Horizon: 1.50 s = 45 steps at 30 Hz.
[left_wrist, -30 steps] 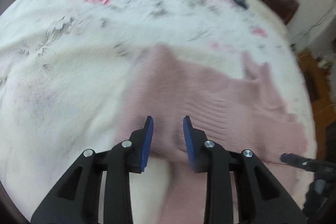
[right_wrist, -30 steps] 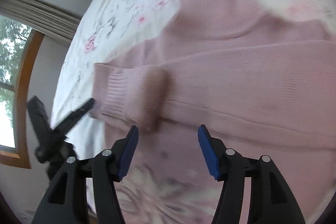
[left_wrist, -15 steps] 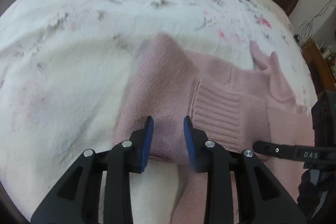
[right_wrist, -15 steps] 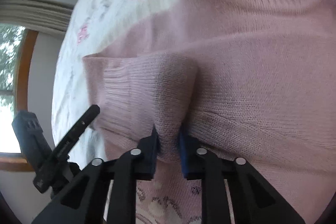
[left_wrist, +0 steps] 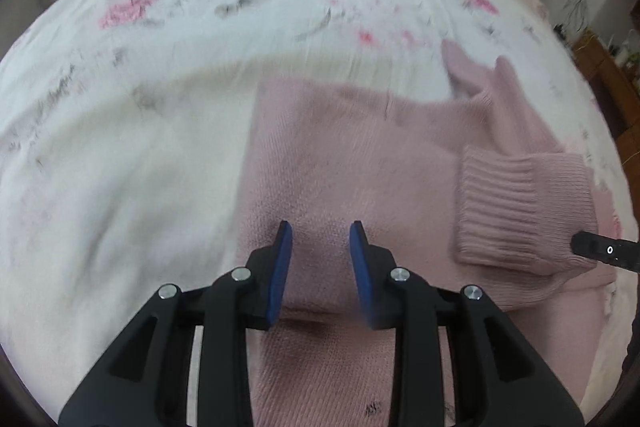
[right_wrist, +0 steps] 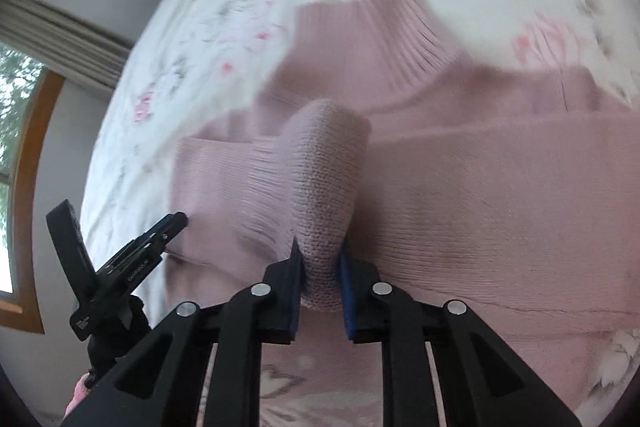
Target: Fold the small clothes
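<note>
We have the pink sweater [left_wrist: 360,163] spread on the floral bedspread [left_wrist: 160,67], partly folded: one sleeve already lies across its body, ribbed cuff [left_wrist: 524,211] at 3 o'clock. Our right gripper [right_wrist: 320,259] is clamped on a bunched ridge of knit, while our left gripper [left_wrist: 320,247] hovers with jaws apart. We judge further folds remain.

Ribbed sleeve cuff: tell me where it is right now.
In the left wrist view the ribbed sleeve cuff lies at lower right, folded across the pink sweater on the floral bedspread; the right hand-held gripper pinches a bunched fold of knit beside it.
</note>
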Tool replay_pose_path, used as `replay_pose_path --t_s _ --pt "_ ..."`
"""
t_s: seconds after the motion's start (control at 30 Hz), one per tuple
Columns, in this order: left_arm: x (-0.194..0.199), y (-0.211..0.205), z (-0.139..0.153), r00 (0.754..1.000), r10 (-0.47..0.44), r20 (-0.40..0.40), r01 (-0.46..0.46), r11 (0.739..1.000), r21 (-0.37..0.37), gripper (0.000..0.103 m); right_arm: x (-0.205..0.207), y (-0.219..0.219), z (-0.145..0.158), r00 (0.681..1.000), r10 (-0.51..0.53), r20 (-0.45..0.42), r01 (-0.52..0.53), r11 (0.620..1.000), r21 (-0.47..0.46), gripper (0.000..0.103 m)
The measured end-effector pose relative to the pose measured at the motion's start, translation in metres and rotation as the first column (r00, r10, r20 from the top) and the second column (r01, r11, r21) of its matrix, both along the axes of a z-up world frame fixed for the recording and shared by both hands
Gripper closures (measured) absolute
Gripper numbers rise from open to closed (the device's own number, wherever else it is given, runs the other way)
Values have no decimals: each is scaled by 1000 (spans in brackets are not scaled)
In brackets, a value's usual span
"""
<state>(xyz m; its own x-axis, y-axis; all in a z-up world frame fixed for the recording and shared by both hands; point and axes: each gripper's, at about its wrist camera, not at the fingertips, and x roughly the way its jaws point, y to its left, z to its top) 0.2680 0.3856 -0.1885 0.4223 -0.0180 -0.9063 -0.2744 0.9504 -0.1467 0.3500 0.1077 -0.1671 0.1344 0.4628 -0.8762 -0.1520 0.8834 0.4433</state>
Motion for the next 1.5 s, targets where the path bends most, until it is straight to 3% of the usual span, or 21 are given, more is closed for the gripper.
replay_pose_path --t_s 0.27,0.33,0.43,0.47,0.53,0.6,0.77,0.93,1.0,1.07,1.1,1.13,1.23,1.3,1.5 --pt "2 5 -9 1000 -10 -9 10 1000 5 73 1 -9 -35 998 -34 -51 32 999 -30 82" --pt "1 7 -8 1000 -9 -9 9 1000 -6 73 -1 -14 -29 998 -33 -48 32 999 -40 74" --pt "-4 11 5 1000 5 16 -5 1000 -30 73 -13 -11 9 995 -29 95 39 993 -108 70" --pt "-6 11 10 999 5 32 -4 999 -36 73 -15 -5 18 992 -11 126 25 994 -110 62" --pt "-9 11 17 999 -5 47 7 999 -47 73 -19 20 36 985 64 160 -48 993 -107 57" --pt "-7 8 16 999 -13 36 15 997 -69 73 -21 48 39 978 150 141 -135 985 -111 57" --pt "-3 7 0 1000 -23 -4 23 997 -74 73 -20 111 10 952 290 100 -260 936 -239 53" --pt "1 10 -9 1000 -29 -8 28 997 -77 73 -18 121 -17 954 292 66 -259 917 -304 51" --pt "2 11 -10 1000 -27 -10 26 996 -81 73 -18 123 -25 955 291 57 -257 908 -331 54" --pt "3 11 -12 1000 -26 -11 25 996 -82 73 -17 122 -28 953 295 73 -244 884 -399 85" --pt "3 11 -12 1000 -27 -11 26 996 -81 72 -14 119 -28 954 290 76 -236 882 -407 90" --pt "3 11 -13 1000 -27 -11 26 996 -81 72 -13 113 -25 958 275 73 -228 895 -383 94" --pt "4 12 -14 1000 -20 -12 19 996 -86 72 -11 76 -6 980 182 77 -160 959 -232 95" --pt "5 12 -14 1000 -16 -13 15 996 -87 72 -13 49 11 988 123 96 -108 983 -149 95" --pt "5 8 -15 1000 -22 -13 21 998 -54 72 -15 -48 53 985 -115 132 114 993 11 95"
